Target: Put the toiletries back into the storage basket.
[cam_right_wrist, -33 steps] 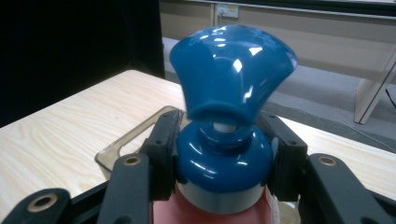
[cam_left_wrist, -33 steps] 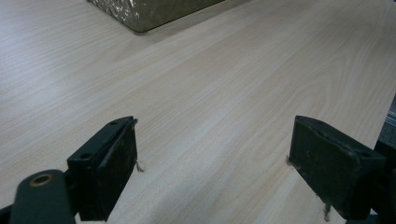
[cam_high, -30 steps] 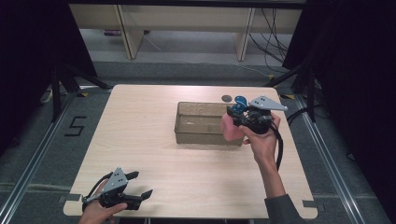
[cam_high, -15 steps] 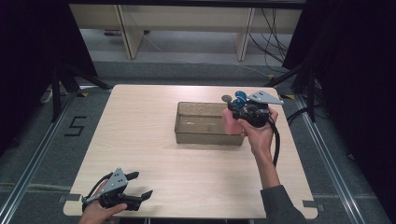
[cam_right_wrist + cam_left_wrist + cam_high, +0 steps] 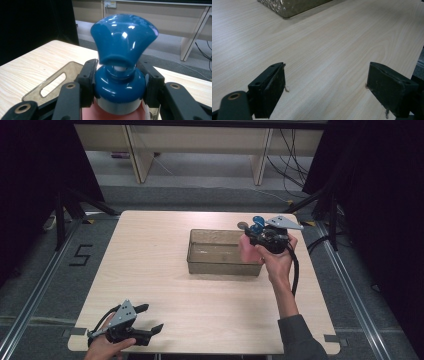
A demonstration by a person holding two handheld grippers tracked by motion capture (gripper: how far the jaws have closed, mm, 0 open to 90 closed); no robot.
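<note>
Blue-capped pink bottle (image 5: 120, 82) sits clamped in right tool (image 5: 120, 85), no label readable.

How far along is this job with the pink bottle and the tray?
Done: the right hand-held gripper is clamped on the pink bottle by its blue cap. In hand: the bottle hangs at the tray end. Left: probably setting it inside. The left hand-held gripper rests open.
</note>
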